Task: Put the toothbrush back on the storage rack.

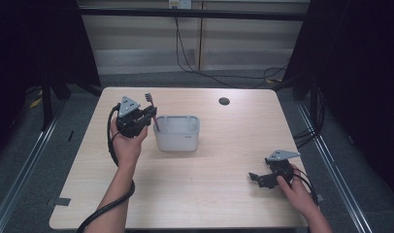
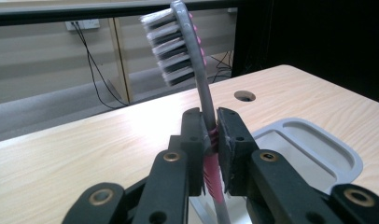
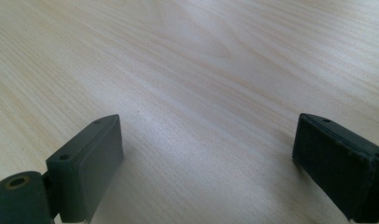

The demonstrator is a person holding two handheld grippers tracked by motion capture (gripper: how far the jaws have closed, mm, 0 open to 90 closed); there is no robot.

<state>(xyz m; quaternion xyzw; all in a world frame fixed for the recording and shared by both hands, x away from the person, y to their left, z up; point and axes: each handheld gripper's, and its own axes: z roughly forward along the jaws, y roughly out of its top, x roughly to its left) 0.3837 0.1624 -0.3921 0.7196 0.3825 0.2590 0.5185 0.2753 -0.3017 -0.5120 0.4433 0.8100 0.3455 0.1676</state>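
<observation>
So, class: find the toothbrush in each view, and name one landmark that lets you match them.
High view: toothbrush upper left, beside the grey holder.
Left gripper view: centre, bristles up, clamped in the left gripper.
Right gripper view: not in it.
Shared landmark: the table's round hole.

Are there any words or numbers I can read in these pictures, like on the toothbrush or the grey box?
Nothing here can be read.
Grey holder box: a tiny dark mark on its front wall in the high view, too small to read.
Toothbrush: no words or numbers on the part that shows.
Wall socket: no readable label.
Table: plain wood grain, no writing.
</observation>
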